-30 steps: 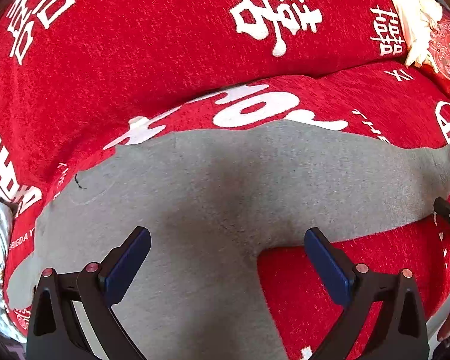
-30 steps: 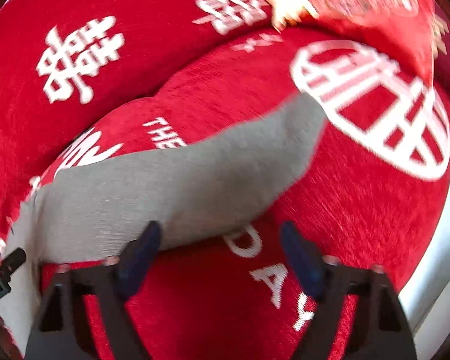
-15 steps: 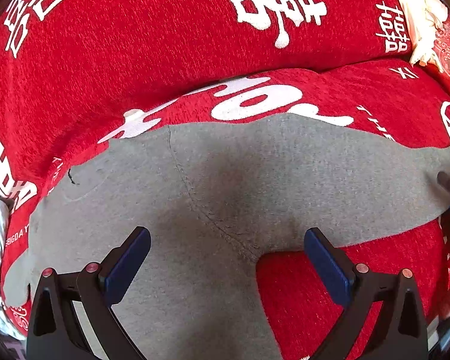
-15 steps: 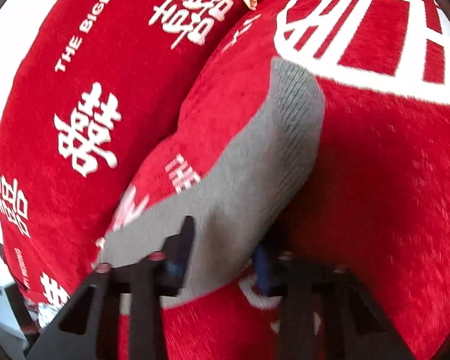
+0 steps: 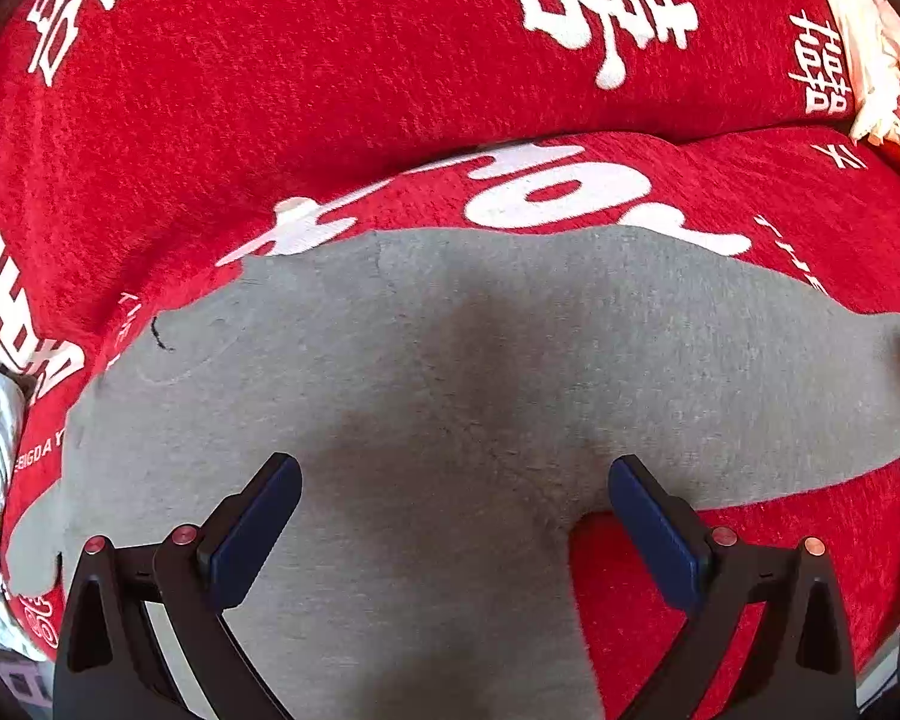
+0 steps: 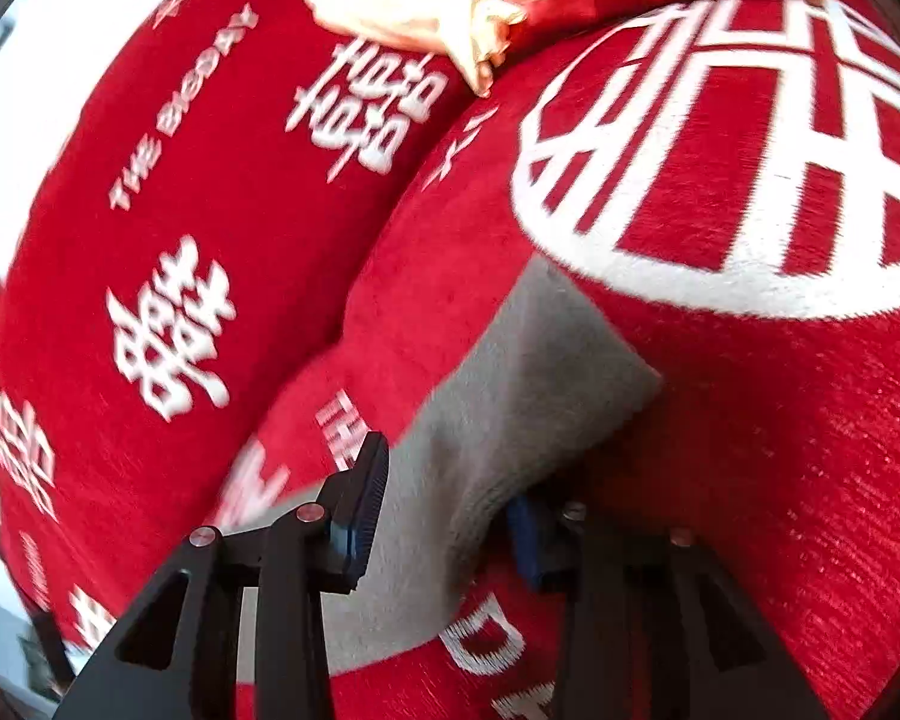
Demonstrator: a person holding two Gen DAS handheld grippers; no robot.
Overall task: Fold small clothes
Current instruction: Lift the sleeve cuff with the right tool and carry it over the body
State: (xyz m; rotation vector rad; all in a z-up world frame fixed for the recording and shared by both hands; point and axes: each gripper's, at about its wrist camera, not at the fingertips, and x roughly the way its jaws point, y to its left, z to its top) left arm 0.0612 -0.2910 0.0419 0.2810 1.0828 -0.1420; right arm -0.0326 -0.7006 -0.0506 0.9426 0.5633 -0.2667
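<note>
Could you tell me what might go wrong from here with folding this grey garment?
The right gripper straddles the sleeve end of the grey garment; its jaws have just been opening, so the sleeve may slip out. The left gripper is open above the body, pinning nothing, so a pull could drag the garment across the red cover.

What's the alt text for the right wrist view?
A grey garment's sleeve lies between the jaws of the right gripper, which have just been opening; one finger sits above the fabric, the other is partly hidden under its edge. It rests on a red cover with white lettering, with a cream and red cushion at the top.
</note>
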